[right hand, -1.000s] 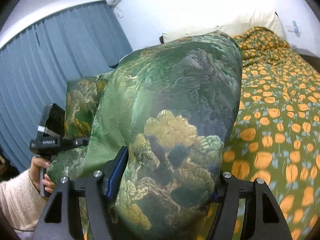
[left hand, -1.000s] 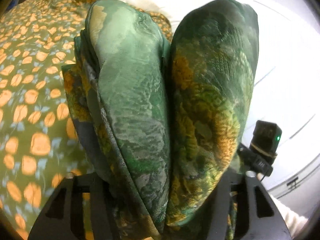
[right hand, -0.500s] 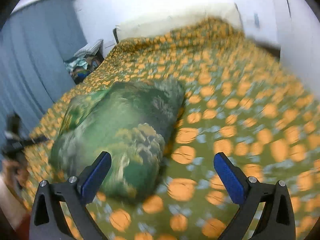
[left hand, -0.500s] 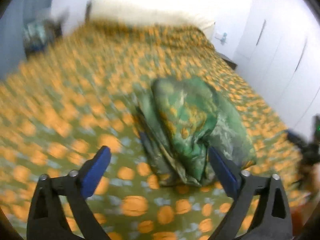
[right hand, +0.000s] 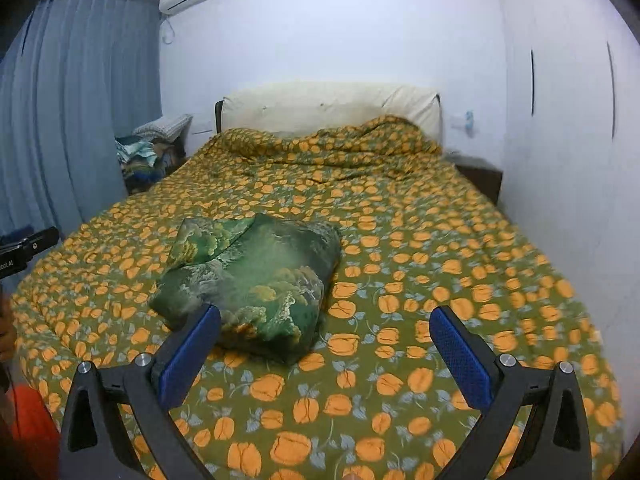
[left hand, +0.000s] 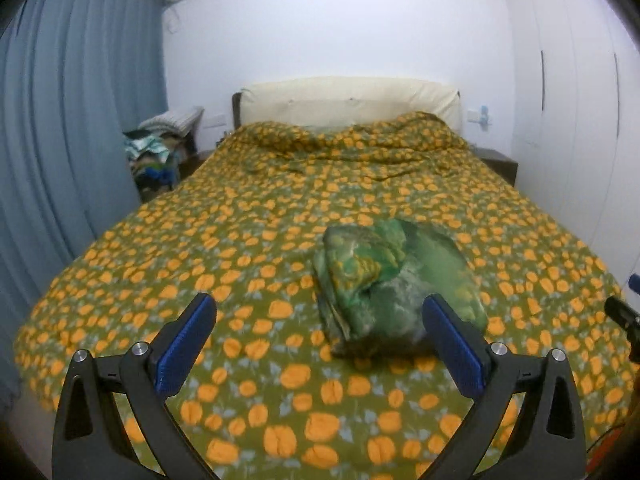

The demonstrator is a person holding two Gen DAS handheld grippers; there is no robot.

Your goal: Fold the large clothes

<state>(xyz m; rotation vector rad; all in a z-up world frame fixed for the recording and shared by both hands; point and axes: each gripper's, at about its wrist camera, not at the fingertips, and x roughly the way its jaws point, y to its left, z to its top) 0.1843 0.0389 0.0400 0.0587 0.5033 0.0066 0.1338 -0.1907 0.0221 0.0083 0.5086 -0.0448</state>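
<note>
Now both grippers, left [left hand: 320,338] and right [right hand: 326,340], hang fingers apart above folded garment [right hand: 256,280] on bedspread [right hand: 400,240].

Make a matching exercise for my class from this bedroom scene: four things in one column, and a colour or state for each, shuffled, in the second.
Column 1
1. folded garment
2. curtain
3. left hand-held gripper
4. bedspread

Column 2
A. blue, hanging in pleats
B. olive with orange flowers
C. open, holding nothing
D. green, lying as a bundle on the bed

Pairs: 1-D, 2-A, 3-C, 4-B
</note>
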